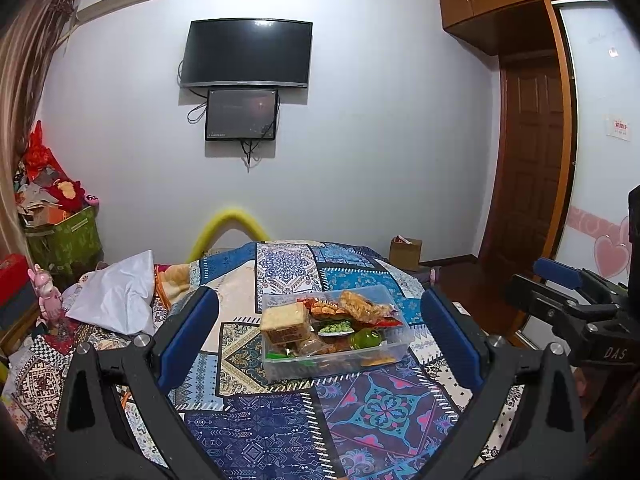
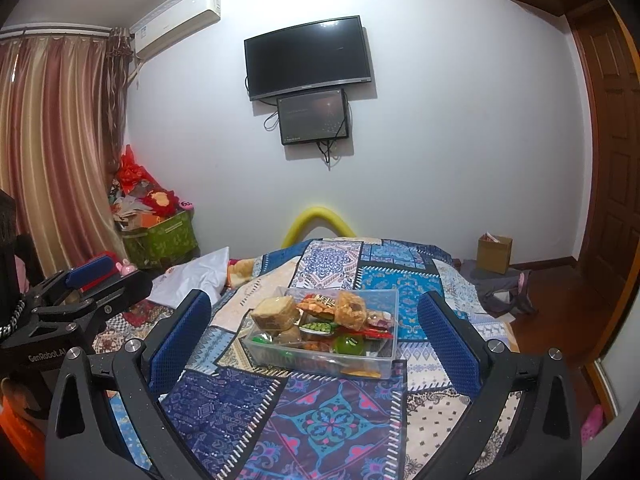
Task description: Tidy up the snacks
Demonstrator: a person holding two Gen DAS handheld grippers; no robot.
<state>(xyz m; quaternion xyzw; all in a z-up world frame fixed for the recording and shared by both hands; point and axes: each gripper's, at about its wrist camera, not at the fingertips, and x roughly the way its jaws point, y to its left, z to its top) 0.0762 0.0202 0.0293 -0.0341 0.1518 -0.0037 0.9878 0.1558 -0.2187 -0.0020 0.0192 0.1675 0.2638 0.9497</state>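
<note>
A patchwork cloth (image 1: 248,432) in blues and creams covers the table and fills the lower half of both views. On the wall behind it, upper centre, hangs a dark television (image 1: 246,54) with a smaller screen (image 1: 241,115) just beneath it. Striped curtains (image 2: 52,140) run down the left edge of the right wrist view, and a brown door (image 1: 532,160) stands at the right of the left wrist view.

The left gripper (image 1: 320,344) sits released, its blue-padded fingers spread wide at the bottom of the frame, holding nothing. The right gripper (image 2: 314,344) is equally spread and empty; from the left wrist view it appears at the right edge.

Between each pair of fingers, at centre frame, a clear plastic box (image 1: 390,350) rests on the cloth, apart from both grippers. It is heaped with snacks (image 1: 316,328): a tan wrapped cake (image 1: 284,320) at its left end, a green round piece (image 1: 366,338) near the front, and orange and red packets at the back.
</note>
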